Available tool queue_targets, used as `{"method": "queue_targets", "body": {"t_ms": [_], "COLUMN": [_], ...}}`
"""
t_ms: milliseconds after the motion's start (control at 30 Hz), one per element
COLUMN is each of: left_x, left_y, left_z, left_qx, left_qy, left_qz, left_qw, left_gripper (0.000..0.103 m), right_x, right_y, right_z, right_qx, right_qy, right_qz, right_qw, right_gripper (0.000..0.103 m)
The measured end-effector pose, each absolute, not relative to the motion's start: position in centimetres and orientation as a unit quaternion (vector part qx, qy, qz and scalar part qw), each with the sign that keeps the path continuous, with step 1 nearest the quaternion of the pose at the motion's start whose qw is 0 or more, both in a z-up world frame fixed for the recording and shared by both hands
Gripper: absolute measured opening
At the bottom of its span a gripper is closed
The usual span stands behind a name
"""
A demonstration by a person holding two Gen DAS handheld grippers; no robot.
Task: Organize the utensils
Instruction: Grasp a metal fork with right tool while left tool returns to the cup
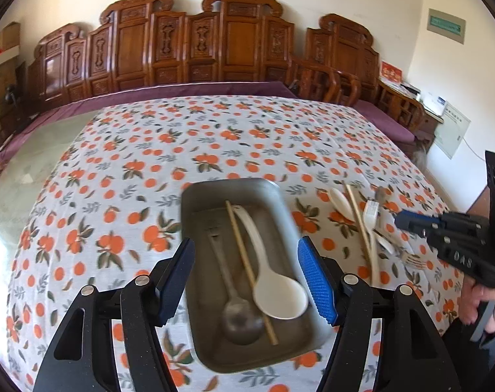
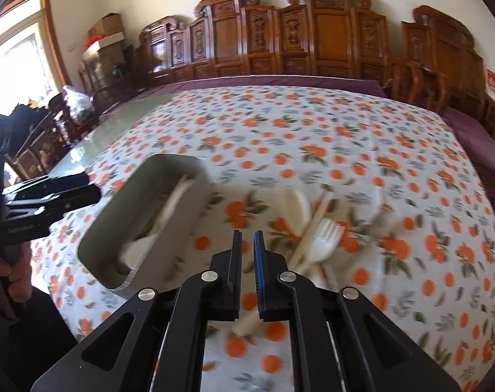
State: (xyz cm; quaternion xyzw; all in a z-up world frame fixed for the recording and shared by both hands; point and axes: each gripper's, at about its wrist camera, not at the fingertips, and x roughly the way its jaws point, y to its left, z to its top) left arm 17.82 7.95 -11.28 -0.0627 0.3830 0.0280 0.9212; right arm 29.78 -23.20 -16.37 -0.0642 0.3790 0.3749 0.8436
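A grey metal tray (image 1: 270,192) lies on the table right under my left gripper (image 1: 246,248), whose jaws stand open over it and press on nothing. Inside the tray are a metal spoon (image 1: 237,317), a white spoon (image 1: 280,297) and one chopstick (image 1: 247,268). Right of the tray, loose on the cloth, are a white spoon (image 1: 340,202), a chopstick (image 1: 358,219), a white fork (image 1: 370,215) and a metal fork (image 1: 414,259). My right gripper (image 2: 247,235) hovers shut and holds nothing, between the tray (image 2: 169,228) and the white fork (image 2: 326,238).
An orange-print cloth (image 1: 214,130) covers most of the table, with bare glass (image 1: 35,163) at the left. A carved wooden bench (image 1: 234,42) with a purple cushion runs along the far edge. A person's hand (image 1: 483,307) holds the right gripper's handle.
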Motion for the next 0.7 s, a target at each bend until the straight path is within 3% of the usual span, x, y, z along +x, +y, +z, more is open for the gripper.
{"method": "queue_targets", "body": {"t_ms": [133,700], "left_x": [17.9,18.7], "left_y": [6.5,1.1], "left_z": [-11.4,-12.0], "left_qx": [-0.053,-0.024], "left_qy": [0.380,0.395], "left_qz": [0.019,-0.023], "left_qw": [0.923,0.918], "left_gripper": [0.078,0.078], "right_x": [30.7,33.9], "right_y": [-25.5,-29.4], "right_z": [-16.7,-22.7], "right_qx": [-0.065,-0.073], "right_qy": [0.377,0.421], "right_qz": [0.353,0.315], "right_qw": [0.854,0.847], "right_gripper": [0.010,0.011]}}
